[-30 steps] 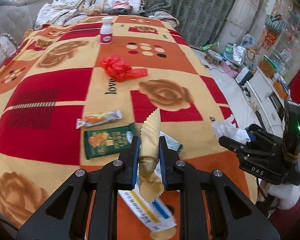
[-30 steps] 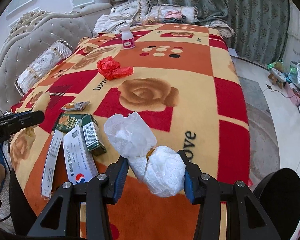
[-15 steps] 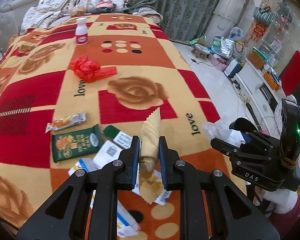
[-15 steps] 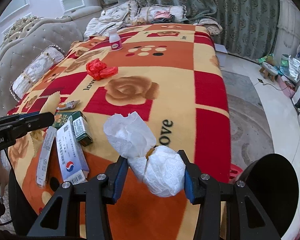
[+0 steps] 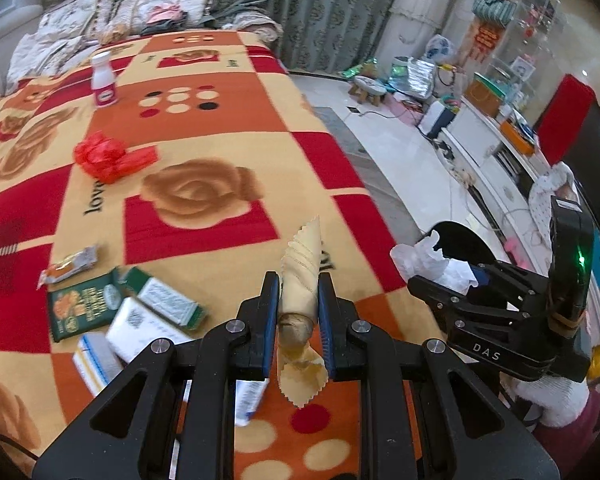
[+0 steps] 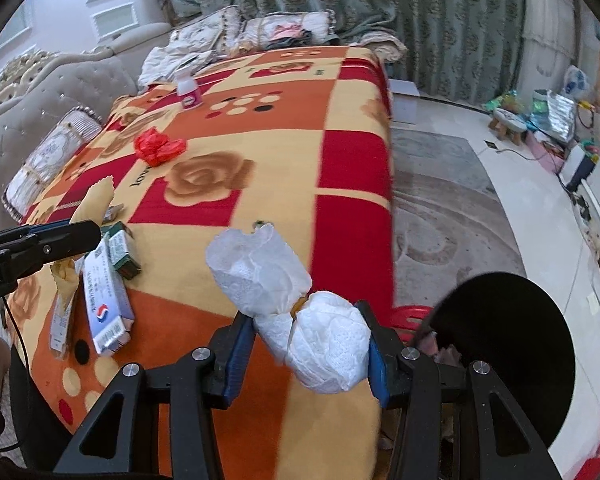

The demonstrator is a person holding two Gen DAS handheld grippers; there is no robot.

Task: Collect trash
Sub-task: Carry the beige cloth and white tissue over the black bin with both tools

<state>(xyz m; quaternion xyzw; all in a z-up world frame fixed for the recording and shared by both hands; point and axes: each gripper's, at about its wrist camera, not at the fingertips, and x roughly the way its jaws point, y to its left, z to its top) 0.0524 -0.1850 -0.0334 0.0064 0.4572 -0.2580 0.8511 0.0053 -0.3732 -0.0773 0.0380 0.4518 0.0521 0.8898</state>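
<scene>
My left gripper (image 5: 298, 312) is shut on a rolled tan wrapper (image 5: 303, 268) with zigzag edges, held above the front of the blanket-covered bed. My right gripper (image 6: 304, 344) is shut on a crumpled white tissue wad (image 6: 288, 304), held over the bed's right front corner. The right gripper with the tissue also shows in the left wrist view (image 5: 436, 268). A black round bin (image 6: 508, 344) stands on the floor just right of the right gripper; it also shows in the left wrist view (image 5: 460, 240).
On the blanket (image 5: 220, 128) lie a red plastic bag (image 5: 112, 158), a white bottle (image 5: 104, 80), a snack wrapper (image 5: 70, 266), a green packet (image 5: 82, 310) and several small boxes (image 5: 156, 312). Pillows lie at the far end. Floor and cluttered shelves are to the right.
Both grippers have swung right toward the bed's edge with their loads still held. The black bin has come into fuller view beside the right gripper.
</scene>
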